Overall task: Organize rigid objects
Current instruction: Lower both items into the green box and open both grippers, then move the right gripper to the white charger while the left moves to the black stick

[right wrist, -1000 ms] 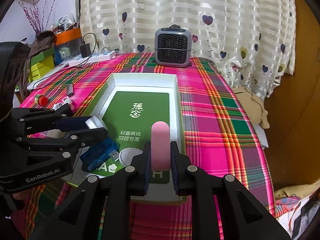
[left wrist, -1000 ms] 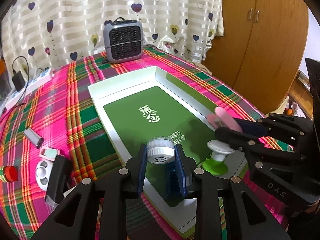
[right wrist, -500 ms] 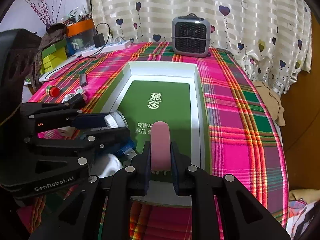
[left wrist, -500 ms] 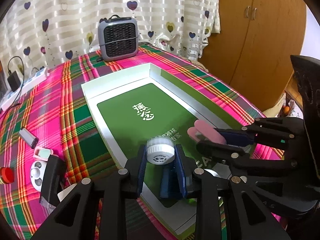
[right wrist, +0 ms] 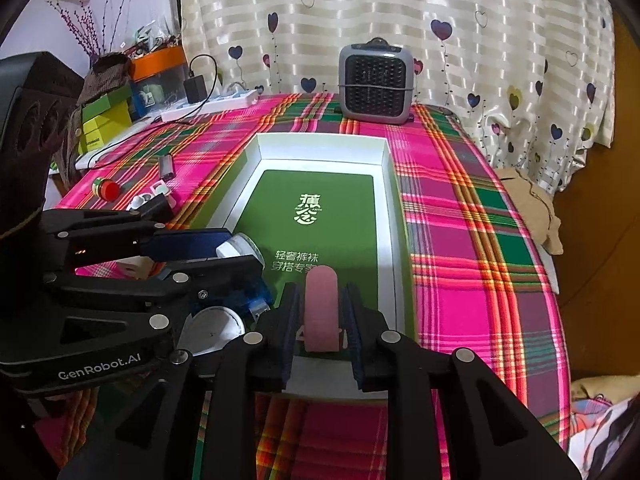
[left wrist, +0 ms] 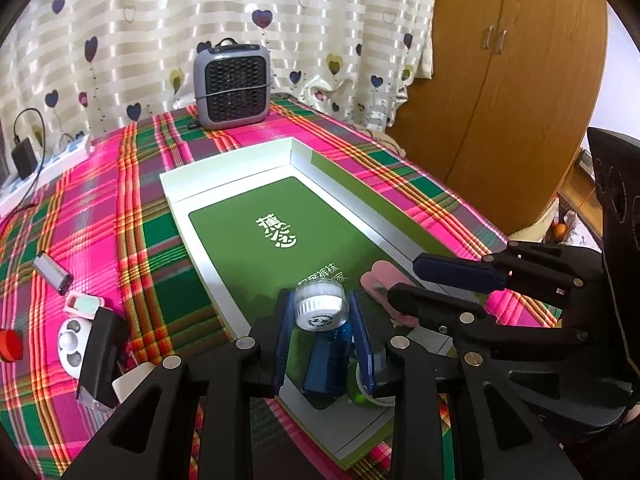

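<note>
Over the near end of the white box (left wrist: pixel 224 168), I am holding both claws close together above its green insert. My left claw (left wrist: pixel 322 320) is gripping a small clear jar with a white ribbed cap (left wrist: pixel 319 307), cap facing the camera, both blue pads pressing its sides. Directly under that claw, a blue translucent block (left wrist: pixel 326 368) and a green-based item (left wrist: pixel 360 390) are lying on the box floor; I cannot tell what either is. My right claw (right wrist: pixel 322 312) is clenching a pink oblong piece (right wrist: pixel 322 308), which is standing upright between the pads above the box's near edge. In the left wrist view the same pink piece (left wrist: pixel 382 280) is showing beside the jar, the two held objects near each other but apart. A white round disc (right wrist: pixel 212 330) is sitting in the box below the left claw. On the plaid surface (right wrist: pixel 472 216) left of the box, a red-capped item (right wrist: pixel 106 189), a small silver device (left wrist: pixel 52 267), a white round case (left wrist: pixel 71 342) and a pink-framed tile (left wrist: pixel 84 305) are lying loose. A grey fan heater (left wrist: pixel 231 86) is standing at the far edge by the curtain.
</note>
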